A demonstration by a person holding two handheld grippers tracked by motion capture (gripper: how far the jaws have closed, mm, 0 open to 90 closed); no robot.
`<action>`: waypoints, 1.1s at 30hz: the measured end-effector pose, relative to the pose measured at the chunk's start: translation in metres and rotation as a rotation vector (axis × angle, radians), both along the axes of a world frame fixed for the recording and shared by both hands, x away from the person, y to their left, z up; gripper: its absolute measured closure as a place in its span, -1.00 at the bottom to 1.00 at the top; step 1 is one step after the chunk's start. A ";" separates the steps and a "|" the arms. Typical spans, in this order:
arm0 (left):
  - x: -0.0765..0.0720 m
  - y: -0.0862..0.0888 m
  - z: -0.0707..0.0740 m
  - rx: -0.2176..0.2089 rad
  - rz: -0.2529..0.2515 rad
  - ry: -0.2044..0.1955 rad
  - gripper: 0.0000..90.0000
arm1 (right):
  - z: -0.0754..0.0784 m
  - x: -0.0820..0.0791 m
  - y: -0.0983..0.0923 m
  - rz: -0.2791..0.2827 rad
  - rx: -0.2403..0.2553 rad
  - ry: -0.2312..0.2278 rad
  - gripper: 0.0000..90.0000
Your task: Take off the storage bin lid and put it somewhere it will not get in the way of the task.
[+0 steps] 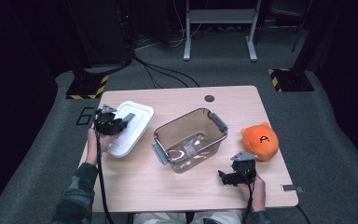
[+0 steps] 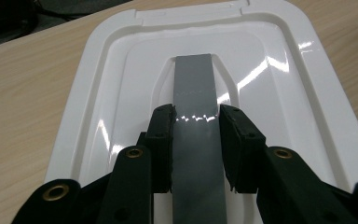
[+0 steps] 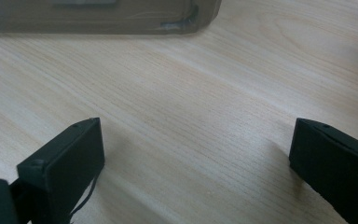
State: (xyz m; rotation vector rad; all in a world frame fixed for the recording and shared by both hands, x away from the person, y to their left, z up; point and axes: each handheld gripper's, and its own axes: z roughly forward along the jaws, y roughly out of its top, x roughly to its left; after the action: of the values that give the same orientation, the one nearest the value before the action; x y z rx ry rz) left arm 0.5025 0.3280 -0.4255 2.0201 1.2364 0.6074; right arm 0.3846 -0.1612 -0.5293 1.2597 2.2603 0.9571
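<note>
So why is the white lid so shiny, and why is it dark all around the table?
Left gripper view: lamp glare streaks the glossy lid and its grey handle. High view: light falls on the table, the room behind stays dim, and the picture is soft. Right gripper view: the near jaws look blurry and cast faint shadows.

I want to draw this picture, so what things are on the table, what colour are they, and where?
lid: one, white, left part of the table, near the clear box
lid handle: one, grey strip, down the lid's middle
box: one, clear with grey latches, table's middle
plush toy: one, orange, right side of the table
table: one, light wood
left tongs: one, black, shut on the lid handle
right tongs: one, black, open, low over bare table near the box
</note>
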 end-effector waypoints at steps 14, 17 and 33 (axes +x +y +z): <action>0.008 -0.001 -0.020 -0.001 0.018 0.043 0.47 | 0.000 0.000 0.000 0.001 -0.001 -0.001 -0.95; 0.009 -0.001 -0.027 0.005 0.020 0.057 0.47 | 0.000 0.000 0.000 0.000 0.000 0.000 -0.95; 0.019 -0.002 -0.054 -0.001 0.040 0.115 0.47 | 0.000 0.000 0.000 -0.001 0.000 0.000 -0.95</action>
State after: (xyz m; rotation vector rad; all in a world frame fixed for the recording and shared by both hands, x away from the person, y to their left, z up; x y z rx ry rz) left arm 0.5210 0.3257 -0.4793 2.0580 1.3473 0.5153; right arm 0.3846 -0.1611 -0.5293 1.2611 2.2594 0.9561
